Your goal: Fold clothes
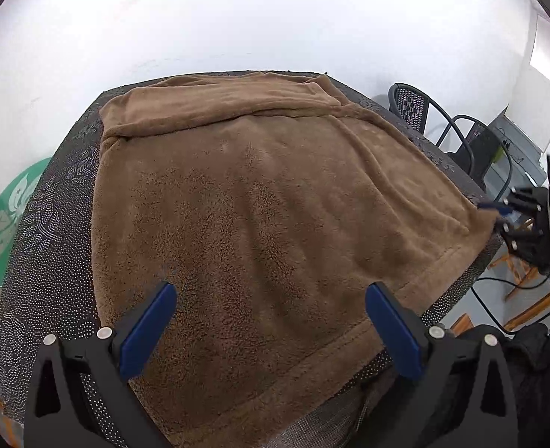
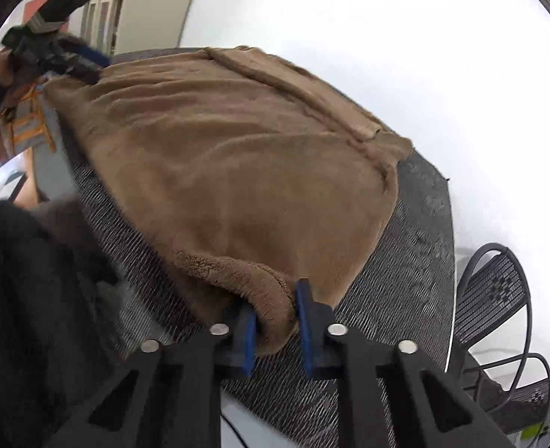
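Observation:
A brown fleece garment (image 1: 260, 194) lies spread flat over a dark dotted table (image 1: 47, 224), with one strip folded over along its far edge. My left gripper (image 1: 271, 291) hovers wide open over the near hem, nothing between its blue pads. In the right wrist view my right gripper (image 2: 277, 321) is shut on a bunched corner of the brown fleece (image 2: 237, 171) at the table's edge. The left wrist view shows the right gripper (image 1: 500, 216) at the fleece's right corner. The left gripper (image 2: 88, 63) appears small at the fleece's far corner.
Black mesh chairs (image 1: 413, 104) (image 2: 499, 287) stand beyond the table's right side. A green round sign (image 1: 10, 216) leans at the left. An orange wooden chair (image 2: 32, 123) and cables lie on the floor. A person's dark sleeve (image 2: 21, 298) fills the lower left.

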A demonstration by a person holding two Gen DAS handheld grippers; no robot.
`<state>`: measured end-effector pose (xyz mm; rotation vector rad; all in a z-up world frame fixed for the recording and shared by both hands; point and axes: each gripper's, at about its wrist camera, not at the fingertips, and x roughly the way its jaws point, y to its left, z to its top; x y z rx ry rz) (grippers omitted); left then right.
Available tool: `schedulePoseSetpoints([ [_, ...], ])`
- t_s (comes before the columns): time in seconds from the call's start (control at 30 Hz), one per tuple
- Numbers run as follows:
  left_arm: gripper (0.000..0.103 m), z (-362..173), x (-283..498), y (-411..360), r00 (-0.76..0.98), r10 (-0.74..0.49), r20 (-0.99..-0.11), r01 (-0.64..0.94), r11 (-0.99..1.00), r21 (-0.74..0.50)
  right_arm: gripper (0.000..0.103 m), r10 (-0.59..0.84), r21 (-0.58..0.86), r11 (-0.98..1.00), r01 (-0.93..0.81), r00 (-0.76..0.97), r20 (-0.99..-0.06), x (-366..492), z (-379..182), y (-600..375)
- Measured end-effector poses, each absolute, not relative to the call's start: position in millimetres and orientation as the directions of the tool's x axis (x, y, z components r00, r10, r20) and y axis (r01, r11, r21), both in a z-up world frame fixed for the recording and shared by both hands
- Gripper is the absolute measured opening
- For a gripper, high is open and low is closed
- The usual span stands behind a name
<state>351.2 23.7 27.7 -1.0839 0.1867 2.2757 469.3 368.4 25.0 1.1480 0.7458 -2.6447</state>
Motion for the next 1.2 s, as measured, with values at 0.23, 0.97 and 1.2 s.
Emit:
schedulePoseSetpoints([
  [0.23,0.102,35.2,356.2,-1.6,-0.536,0.441,-0.72,-0.535,-0.837,-0.114,0.012,0.057,-0.293,-0.939,0.18,-0.76,-0.647,419.2,60.5,395.9],
  [0.97,0.044,10.6,354.0,-15.1,-0.534,0.299,-0.791,-0.48,-0.877,-0.008,0.012,0.018,-0.21,-0.96,0.183,-0.714,-0.7,374.3,43.3,416.6],
  [1.2,0.033,24.7,340.9,-25.3,-0.558,0.272,-0.784,-0.42,-0.907,-0.016,0.012,0.01,-0.212,-0.956,0.201,-0.703,-0.712,385.2,42.5,420.1],
])
